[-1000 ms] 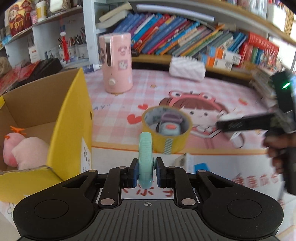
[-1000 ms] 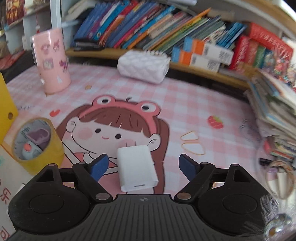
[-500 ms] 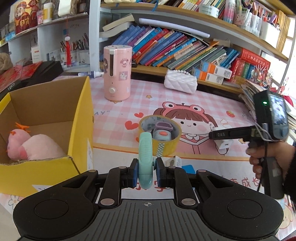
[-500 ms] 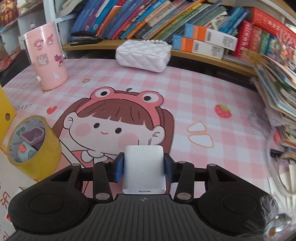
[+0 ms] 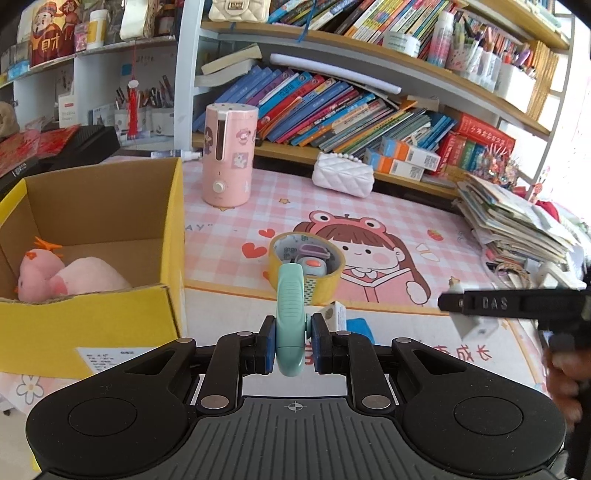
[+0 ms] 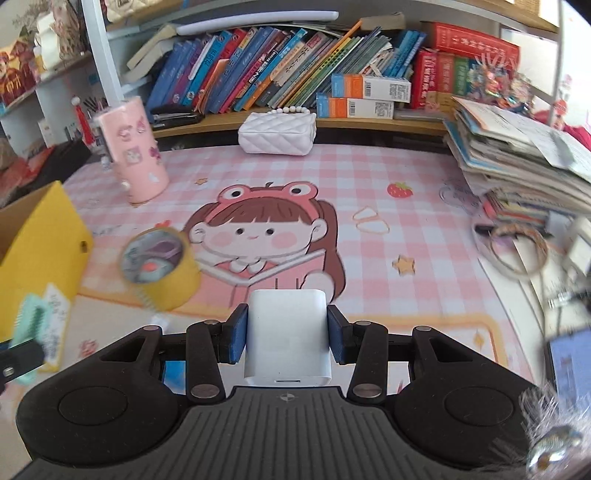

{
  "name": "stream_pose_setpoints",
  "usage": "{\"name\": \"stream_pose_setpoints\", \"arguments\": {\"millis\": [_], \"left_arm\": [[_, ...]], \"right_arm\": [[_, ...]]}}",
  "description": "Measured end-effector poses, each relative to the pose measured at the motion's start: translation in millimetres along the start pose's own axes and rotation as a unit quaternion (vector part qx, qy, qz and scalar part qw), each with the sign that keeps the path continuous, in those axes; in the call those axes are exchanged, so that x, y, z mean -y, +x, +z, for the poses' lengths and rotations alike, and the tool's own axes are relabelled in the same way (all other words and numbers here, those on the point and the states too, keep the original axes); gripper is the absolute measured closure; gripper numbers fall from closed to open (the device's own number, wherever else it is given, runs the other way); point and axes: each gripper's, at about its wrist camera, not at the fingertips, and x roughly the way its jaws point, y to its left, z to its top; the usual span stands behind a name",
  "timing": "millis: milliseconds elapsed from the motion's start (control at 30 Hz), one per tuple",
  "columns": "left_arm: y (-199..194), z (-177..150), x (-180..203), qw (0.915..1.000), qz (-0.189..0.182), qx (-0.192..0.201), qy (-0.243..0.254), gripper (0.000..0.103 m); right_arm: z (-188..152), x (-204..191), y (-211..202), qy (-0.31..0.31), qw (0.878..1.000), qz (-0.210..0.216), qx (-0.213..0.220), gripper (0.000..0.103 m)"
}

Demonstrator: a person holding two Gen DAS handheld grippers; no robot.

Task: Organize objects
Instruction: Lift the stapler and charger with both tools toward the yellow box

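The left gripper (image 5: 290, 343) is clamped on a mint clip (image 5: 290, 314), held up beside the yellow box (image 5: 92, 321). The right gripper (image 6: 287, 334) pinches a white charger (image 6: 287, 332) above the pink mat (image 6: 369, 184).

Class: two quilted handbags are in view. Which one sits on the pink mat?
The white quilted handbag, by the leaning books; the cream handbag sits high on the top shelf.

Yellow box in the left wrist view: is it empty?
No. The yellow box holds a pink plush toy lying on its cardboard floor.
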Motion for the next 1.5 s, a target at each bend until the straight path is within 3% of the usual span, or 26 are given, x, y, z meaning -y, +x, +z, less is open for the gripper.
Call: {"name": "stream_pose_setpoints", "arguments": {"millis": [167, 733, 1500], "left_arm": [[-19, -8, -15, 1.0, 0.002, 0.007, -0.004, 0.086], [-93, -64, -96, 0.9984, 0.027, -0.015, -0.047, 0.086], [-158, -108, -157, 0.997, 0.053, -0.019, -0.052, 0.086]], "right_arm": [[-25, -26, -29, 0.005, 1.0, 0.007, -0.006, 0.062], [-101, -134, -87, -0.074, 0.996, 0.04, -0.023, 0.062], [-164, -216, -119, -0.097, 0.992, 0.069, -0.039, 0.062]]}}
